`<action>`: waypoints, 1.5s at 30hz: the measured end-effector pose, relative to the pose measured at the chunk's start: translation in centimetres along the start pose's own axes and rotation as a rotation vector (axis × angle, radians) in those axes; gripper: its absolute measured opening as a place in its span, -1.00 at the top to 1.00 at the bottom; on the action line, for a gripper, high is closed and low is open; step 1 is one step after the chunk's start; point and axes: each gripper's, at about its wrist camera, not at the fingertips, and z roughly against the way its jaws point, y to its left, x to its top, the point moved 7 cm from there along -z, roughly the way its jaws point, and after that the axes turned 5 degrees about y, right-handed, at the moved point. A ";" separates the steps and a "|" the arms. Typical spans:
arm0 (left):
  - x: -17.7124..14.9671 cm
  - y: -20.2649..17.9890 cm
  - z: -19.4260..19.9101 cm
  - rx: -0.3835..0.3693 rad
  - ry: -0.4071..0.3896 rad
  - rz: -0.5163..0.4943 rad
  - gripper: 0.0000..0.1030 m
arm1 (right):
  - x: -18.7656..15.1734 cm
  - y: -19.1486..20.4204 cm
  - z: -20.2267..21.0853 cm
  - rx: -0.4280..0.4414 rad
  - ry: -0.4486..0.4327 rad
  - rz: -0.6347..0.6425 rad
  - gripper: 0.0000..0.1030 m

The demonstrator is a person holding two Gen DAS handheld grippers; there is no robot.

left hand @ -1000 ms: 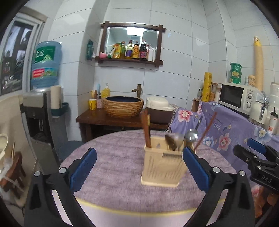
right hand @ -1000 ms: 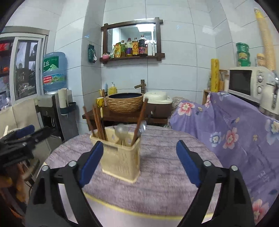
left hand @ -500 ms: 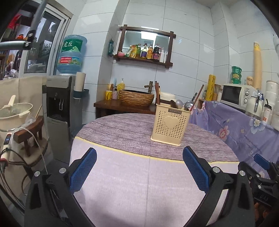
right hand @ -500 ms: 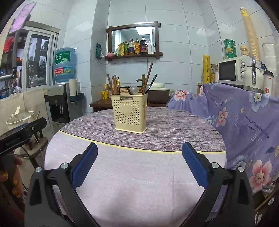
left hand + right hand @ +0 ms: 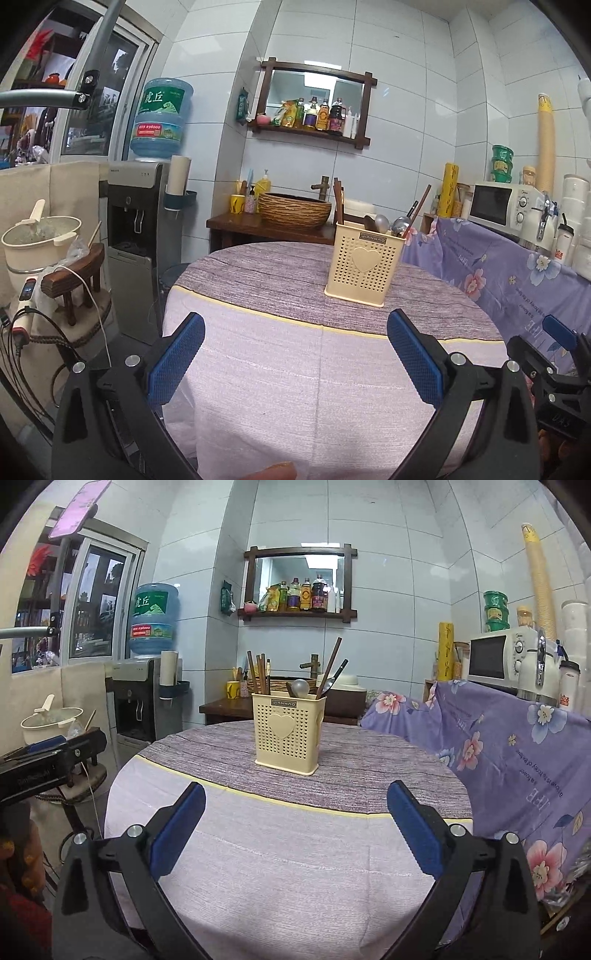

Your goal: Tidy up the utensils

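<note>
A cream perforated utensil holder (image 5: 364, 264) (image 5: 287, 733) with a heart on its front stands upright on the round table (image 5: 258, 369) (image 5: 258, 849). Brown chopsticks (image 5: 260, 674), metal spoons (image 5: 300, 687) and one long stick (image 5: 330, 668) stand inside it. My left gripper (image 5: 293, 326) hangs open near the table's front edge, well short of the holder, nothing between its blue pads. My right gripper (image 5: 295, 794) is likewise open and empty, also far back from the holder. Each gripper shows at the edge of the other's view.
A purple flowered cloth (image 5: 517, 760) drapes furniture on the right, with a microwave (image 5: 495, 657) and kettle above it. A water dispenser (image 5: 136, 236), a pot on a stool (image 5: 40, 240) and cables stand at the left. A basket sink (image 5: 293, 208) sits behind the table.
Both grippers have drawn back and sunk from close around the holder to the table's front edge. The holder stays upright with its utensils. Over the last half second little moved.
</note>
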 end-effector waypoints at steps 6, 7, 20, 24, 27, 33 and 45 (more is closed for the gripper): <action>-0.1 -0.4 0.0 0.008 0.002 -0.029 -0.90 | 0.1 0.0 0.0 0.003 0.001 -0.002 -0.89; 0.0 -0.4 0.0 0.007 0.002 -0.031 -0.90 | 0.1 0.0 0.0 0.004 0.001 -0.003 -0.89; -0.2 -1.1 -0.3 0.007 0.015 -0.057 -0.90 | 0.1 -0.1 -0.4 0.006 0.013 -0.022 -0.89; -0.2 -1.3 -0.3 0.004 0.018 -0.062 -0.90 | 0.1 -0.3 -0.5 0.006 0.016 -0.029 -0.89; -0.3 -1.3 -0.3 0.005 0.020 -0.068 -0.90 | 0.1 -0.3 -0.5 0.007 0.017 -0.032 -0.89; -0.4 -1.5 -0.3 0.009 0.020 -0.072 -0.90 | 0.0 -0.4 -0.5 0.007 0.019 -0.035 -0.89; -0.4 -1.5 -0.5 0.009 0.034 -0.080 -0.90 | -0.1 -0.4 -0.5 0.004 0.021 -0.037 -0.89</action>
